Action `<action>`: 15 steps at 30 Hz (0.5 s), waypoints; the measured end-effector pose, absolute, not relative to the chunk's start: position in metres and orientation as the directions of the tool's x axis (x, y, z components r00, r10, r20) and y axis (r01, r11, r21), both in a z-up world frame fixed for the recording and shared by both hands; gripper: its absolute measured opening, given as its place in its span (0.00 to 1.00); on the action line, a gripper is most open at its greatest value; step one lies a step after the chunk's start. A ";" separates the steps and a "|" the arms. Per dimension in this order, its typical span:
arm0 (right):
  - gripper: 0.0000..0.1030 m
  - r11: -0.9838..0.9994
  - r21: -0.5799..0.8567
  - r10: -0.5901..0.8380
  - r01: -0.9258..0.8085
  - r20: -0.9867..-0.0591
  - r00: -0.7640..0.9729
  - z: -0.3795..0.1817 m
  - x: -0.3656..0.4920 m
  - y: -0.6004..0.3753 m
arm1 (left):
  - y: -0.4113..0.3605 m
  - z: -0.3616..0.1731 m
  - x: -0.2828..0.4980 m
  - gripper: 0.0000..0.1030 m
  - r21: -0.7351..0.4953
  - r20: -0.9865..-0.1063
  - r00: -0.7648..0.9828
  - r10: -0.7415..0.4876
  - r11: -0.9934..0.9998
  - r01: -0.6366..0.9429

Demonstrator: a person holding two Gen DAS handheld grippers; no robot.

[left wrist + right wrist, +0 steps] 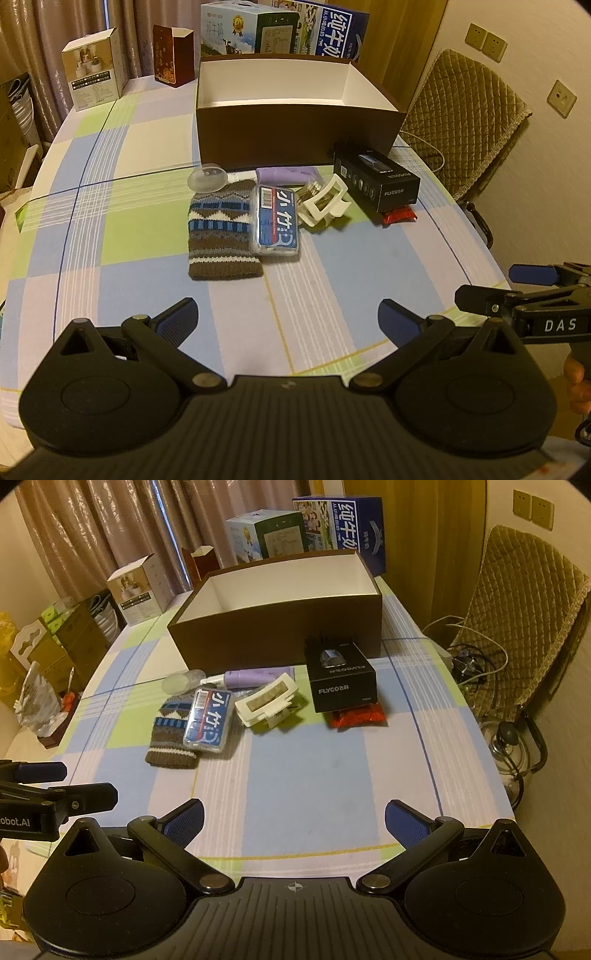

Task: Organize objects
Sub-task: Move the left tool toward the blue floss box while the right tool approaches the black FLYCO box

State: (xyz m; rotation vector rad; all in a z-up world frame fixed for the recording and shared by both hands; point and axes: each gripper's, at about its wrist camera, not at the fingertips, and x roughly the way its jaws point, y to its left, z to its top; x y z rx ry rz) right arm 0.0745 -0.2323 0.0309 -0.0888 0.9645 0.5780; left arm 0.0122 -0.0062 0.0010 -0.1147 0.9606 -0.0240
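Seven or so small items were sitting in a loose row on the checked tablecloth (110,221), right in front of the big brown box (295,136), and none had gone in yet as far as I could tell; the bit of white interior I could see looked bare. So I'd call this the very start of the job, with nothing picked.

Left to right: a knitted pouch (221,236), with a clear-packed blue tissue pack (275,221) leaning on its right edge. Behind those were a clear plastic cap thing (207,177) and a purple tube (288,174) lying close to the box wall. Then came a white hair claw clip (325,201), and a black FLYCO box (376,181) resting partly on a red packet (356,716).

My left gripper (288,317) was hovering over bare cloth well short of the row, jaws spread wide, holding nothing. Same story for the right gripper (293,819): wide apart, empty, near the table's front edge.

My guess for the next move was to go for something on the outside that wasn't stacked. The tissue pack looked easy for the left side, since it sat on top and had flat sides. On the right, the FLYCO box probably had to come off before the red packet was reachable. The clip looked awkward and springy, so I'd have gripped it across the body.
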 end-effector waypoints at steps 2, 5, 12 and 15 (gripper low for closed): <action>0.98 0.846 0.180 0.425 -0.502 -0.796 0.432 0.031 0.074 -0.232 | -0.007 0.002 0.013 0.99 -0.108 -0.816 0.573 -0.071 0.994 -0.032; 0.98 0.844 0.179 0.427 -0.506 -0.795 0.430 0.032 0.080 -0.233 | -0.008 0.006 0.019 0.99 -0.108 -0.816 0.573 -0.069 0.994 -0.035; 0.98 0.837 0.180 0.434 -0.516 -0.793 0.428 0.034 0.094 -0.233 | -0.011 0.009 0.031 0.99 -0.104 -0.814 0.578 -0.056 0.993 -0.049; 0.98 0.834 0.181 0.438 -0.522 -0.791 0.426 0.034 0.100 -0.233 | -0.012 0.008 0.035 0.99 -0.101 -0.813 0.580 -0.050 0.993 -0.056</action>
